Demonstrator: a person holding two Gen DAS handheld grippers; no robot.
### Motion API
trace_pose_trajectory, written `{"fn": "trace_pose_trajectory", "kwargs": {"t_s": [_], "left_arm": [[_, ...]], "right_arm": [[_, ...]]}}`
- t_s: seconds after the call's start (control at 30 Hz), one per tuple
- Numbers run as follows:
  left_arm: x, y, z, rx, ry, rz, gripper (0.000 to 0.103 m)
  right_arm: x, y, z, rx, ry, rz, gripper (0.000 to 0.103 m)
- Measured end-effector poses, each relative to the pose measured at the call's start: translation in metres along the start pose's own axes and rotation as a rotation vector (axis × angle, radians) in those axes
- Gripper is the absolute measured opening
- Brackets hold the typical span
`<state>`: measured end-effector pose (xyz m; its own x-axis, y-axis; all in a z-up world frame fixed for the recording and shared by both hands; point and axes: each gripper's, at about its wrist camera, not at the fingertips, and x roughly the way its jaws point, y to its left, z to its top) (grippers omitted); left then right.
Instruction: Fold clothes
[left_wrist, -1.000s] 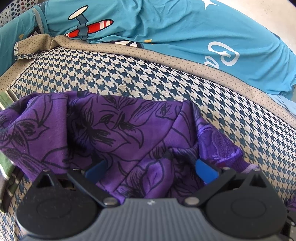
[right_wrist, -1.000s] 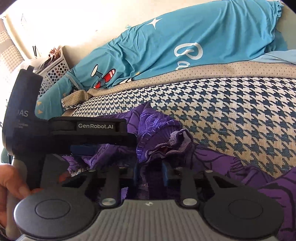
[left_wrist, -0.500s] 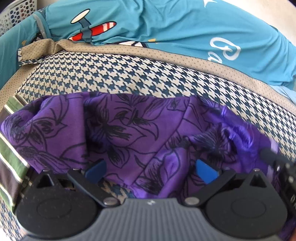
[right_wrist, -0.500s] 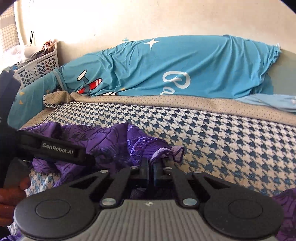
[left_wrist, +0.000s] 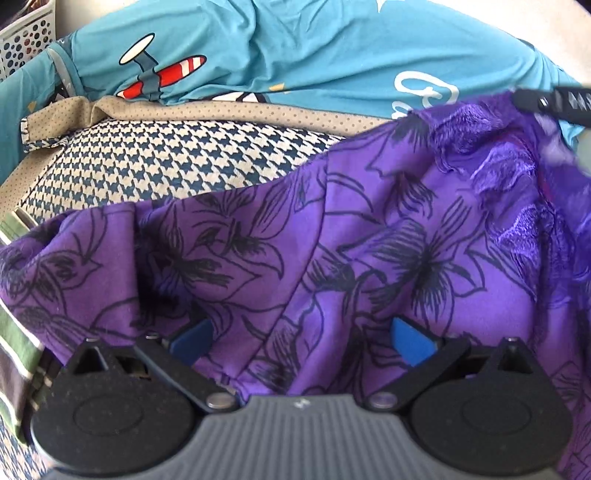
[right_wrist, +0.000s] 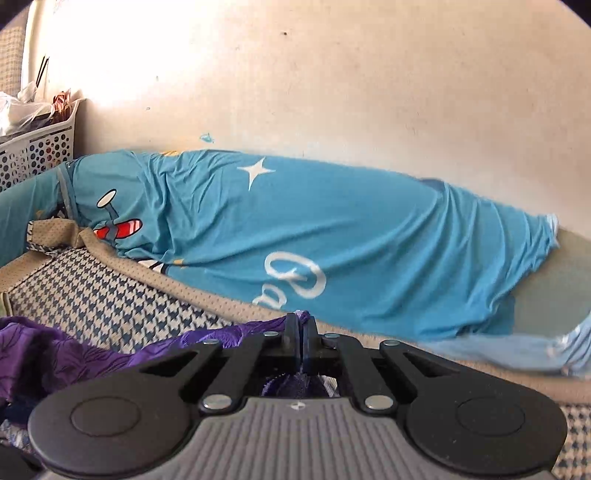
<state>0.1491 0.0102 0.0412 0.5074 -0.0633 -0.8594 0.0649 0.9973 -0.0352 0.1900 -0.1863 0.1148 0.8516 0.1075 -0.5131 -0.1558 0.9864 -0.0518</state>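
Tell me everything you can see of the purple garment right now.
The purple garment is thin, soft-looking cloth printed with black outlined flowers, with an embroidered, textured edge at its raised right end. It lies crumpled on the houndstooth cover. The right hand-held gripper is shut on that edge; the left hand-held gripper stands open, cloth draped between its fingers.

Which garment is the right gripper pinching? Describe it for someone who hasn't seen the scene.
On the blue-and-cream houndstooth bed cover, in front of the teal aeroplane-print sheet, lies a crumpled purple garment. The right gripper is shut on its edge. Black line-drawn flowers and embroidered trim set it apart.
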Motion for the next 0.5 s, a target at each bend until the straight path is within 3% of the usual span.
{"fn": "trace_pose_trajectory", "kwargs": {"t_s": [0.23, 0.33, 0.4, 0.5], "left_arm": [[0.005, -0.001, 0.003, -0.001, 0.023, 0.010, 0.103], [0.009, -0.006, 0.000, 0.011, 0.041, 0.002, 0.103], [0.009, -0.010, 0.000, 0.023, 0.041, 0.000, 0.103], [0.008, -0.015, 0.001, 0.037, 0.036, -0.001, 0.103]], "right_arm": [[0.054, -0.008, 0.027, 0.026, -0.010, -0.037, 0.003], [0.073, -0.029, 0.027, 0.123, 0.008, -0.067, 0.004], [0.075, -0.047, 0.030, 0.206, 0.028, -0.044, 0.014], [0.064, -0.068, 0.032, 0.249, 0.028, -0.022, 0.017]]}}
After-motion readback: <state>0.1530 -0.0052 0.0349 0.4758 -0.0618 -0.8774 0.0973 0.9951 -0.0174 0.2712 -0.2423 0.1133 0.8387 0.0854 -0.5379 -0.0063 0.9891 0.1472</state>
